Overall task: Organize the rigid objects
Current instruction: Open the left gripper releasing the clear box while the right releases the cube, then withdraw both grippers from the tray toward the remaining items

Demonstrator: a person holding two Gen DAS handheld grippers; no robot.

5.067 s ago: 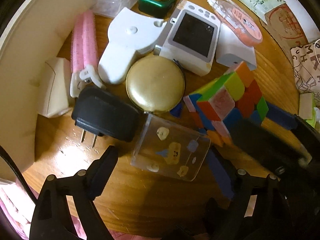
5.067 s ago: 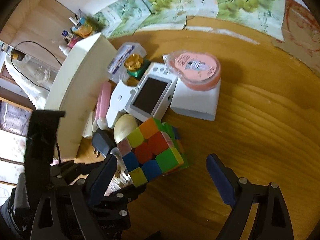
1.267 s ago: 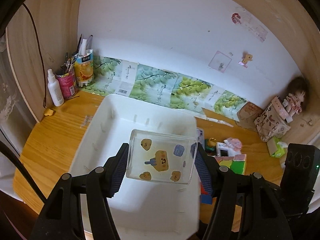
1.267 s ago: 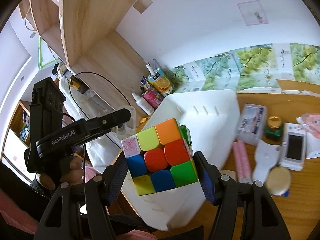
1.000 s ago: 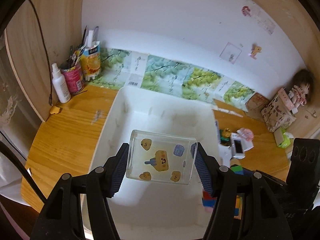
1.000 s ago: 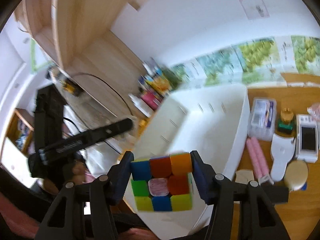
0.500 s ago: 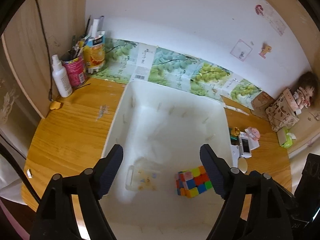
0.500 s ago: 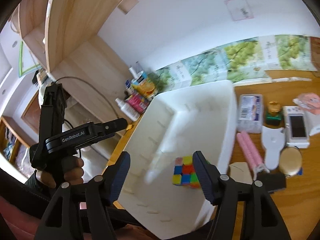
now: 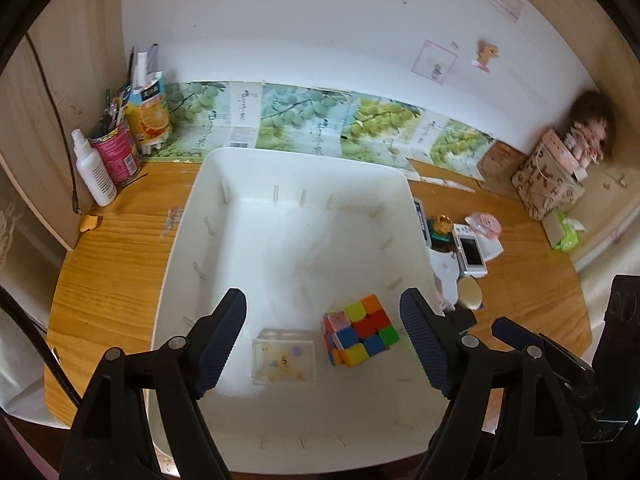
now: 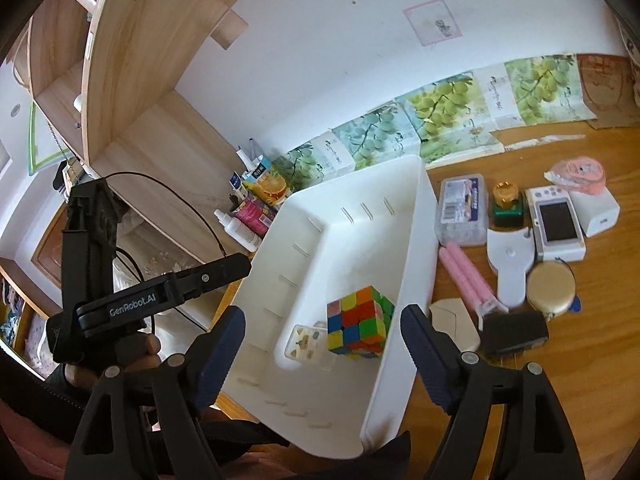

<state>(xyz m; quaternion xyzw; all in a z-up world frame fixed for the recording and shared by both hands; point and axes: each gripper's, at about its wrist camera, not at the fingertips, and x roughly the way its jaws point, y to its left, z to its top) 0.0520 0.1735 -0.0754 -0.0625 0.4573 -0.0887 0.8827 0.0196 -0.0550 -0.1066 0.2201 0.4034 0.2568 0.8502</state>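
Note:
A white bin [image 9: 280, 168] stands on the wooden desk. Inside it lie a clear plastic box with small yellow figures [image 9: 285, 356] and a multicoloured puzzle cube [image 9: 360, 330], side by side near the front. My left gripper [image 9: 324, 336] is open and empty above them. My right gripper [image 10: 320, 350] is open and empty above the bin [image 10: 416, 216], over the cube [image 10: 358, 322] and the clear box [image 10: 306, 342].
To the right of the bin lie a clear lidded case [image 10: 462, 208], pink rollers [image 10: 468, 280], a white tool [image 10: 510, 264], a small game console [image 10: 558, 228], a gold round compact [image 10: 550, 286], a black charger [image 10: 514, 332] and a green bottle [image 10: 506, 204]. Bottles and cans [image 9: 116, 152] stand at the back left.
Both grippers carried their objects over the bin and opened. The clear box and the cube dropped out of the jaws and now lie on the bin floor.

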